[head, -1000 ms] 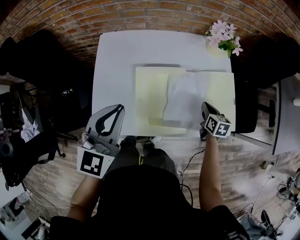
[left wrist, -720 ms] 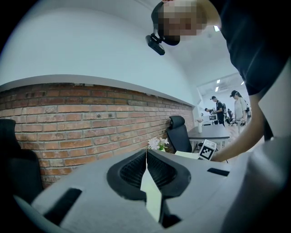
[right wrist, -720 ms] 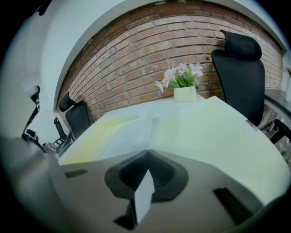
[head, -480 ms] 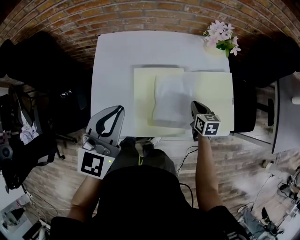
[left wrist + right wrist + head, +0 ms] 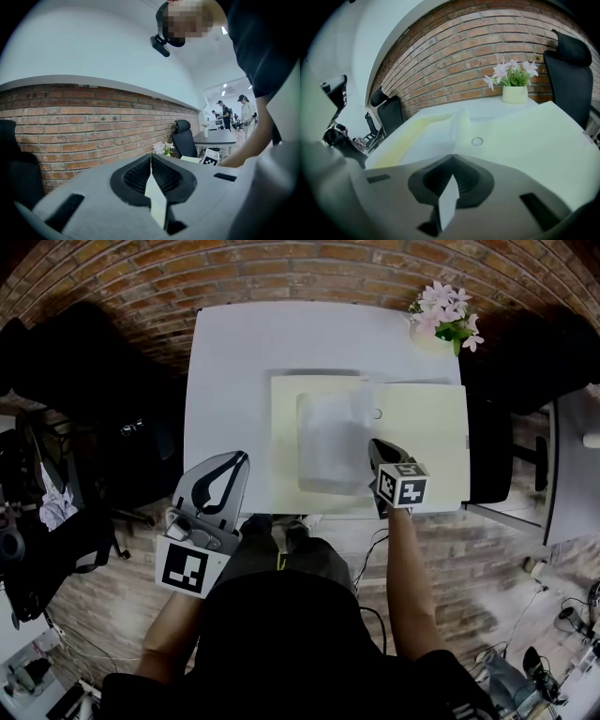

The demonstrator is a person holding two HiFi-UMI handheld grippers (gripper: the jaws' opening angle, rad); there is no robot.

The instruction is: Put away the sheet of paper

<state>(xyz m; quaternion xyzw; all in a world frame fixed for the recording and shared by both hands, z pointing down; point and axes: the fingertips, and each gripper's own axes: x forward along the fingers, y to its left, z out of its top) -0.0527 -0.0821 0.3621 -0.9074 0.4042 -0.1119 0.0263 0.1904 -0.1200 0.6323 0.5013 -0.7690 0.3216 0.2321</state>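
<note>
One floppy sheet of paper (image 5: 328, 442) (light, probably creases easily) lies on the folder (image 5: 427, 432), its near right corner pinched by the right gripper (image 5: 374, 448); the left gripper (image 5: 238, 459) is closed on nothing.

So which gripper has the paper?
The right gripper, shut on the sheet of paper over the yellow folder; the left gripper hangs shut and empty, off to the left.
</note>
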